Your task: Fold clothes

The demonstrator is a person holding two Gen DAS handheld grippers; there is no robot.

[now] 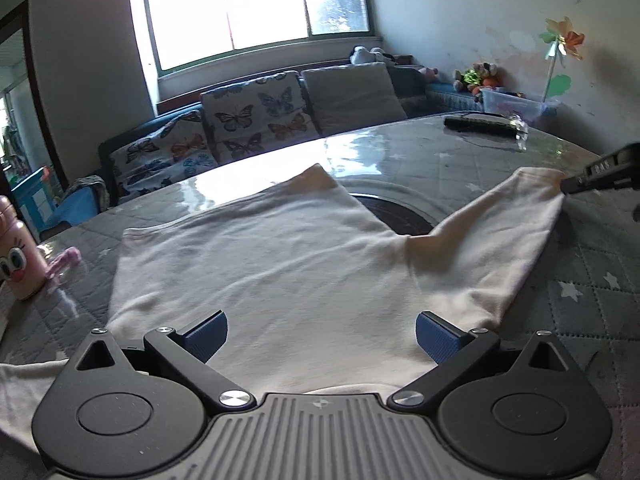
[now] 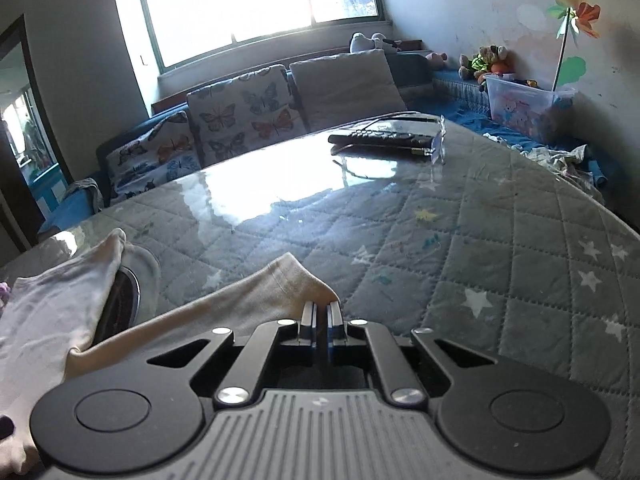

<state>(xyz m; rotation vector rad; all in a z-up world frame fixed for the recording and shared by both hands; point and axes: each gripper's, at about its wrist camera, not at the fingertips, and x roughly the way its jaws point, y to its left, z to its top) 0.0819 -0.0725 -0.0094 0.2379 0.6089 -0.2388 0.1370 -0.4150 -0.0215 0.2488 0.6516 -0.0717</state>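
Two legs fork out from a pair of pale cream shorts [image 1: 280, 272] spread flat on the desk [image 1: 592, 280], which wears a grey quilted cover with white stars under a glossy sheet. The cloth is soft knit, faintly pinkish at the hems, with light creases across the seat. Its waistband lies nearest the left tool [image 1: 320, 338], and the long axis runs away from that tool toward the window [image 1: 256, 4]; one leg points straight ahead, the other splays off to the right. Between the legs a dark round inset [image 1: 400, 216] in the desk shows.

No readable writing appears anywhere; the pink bottle [image 1: 18, 256] at the left edge carries only a cartoon face.

The left tool hangs over the waistband with its blue pads [image 1: 204, 336] spread wide, gripping nothing. The right tool [image 2: 321, 310] is closed tight on the hem corner of the right leg [image 2: 280, 284], pinching the cloth between its fingers just above the cover.
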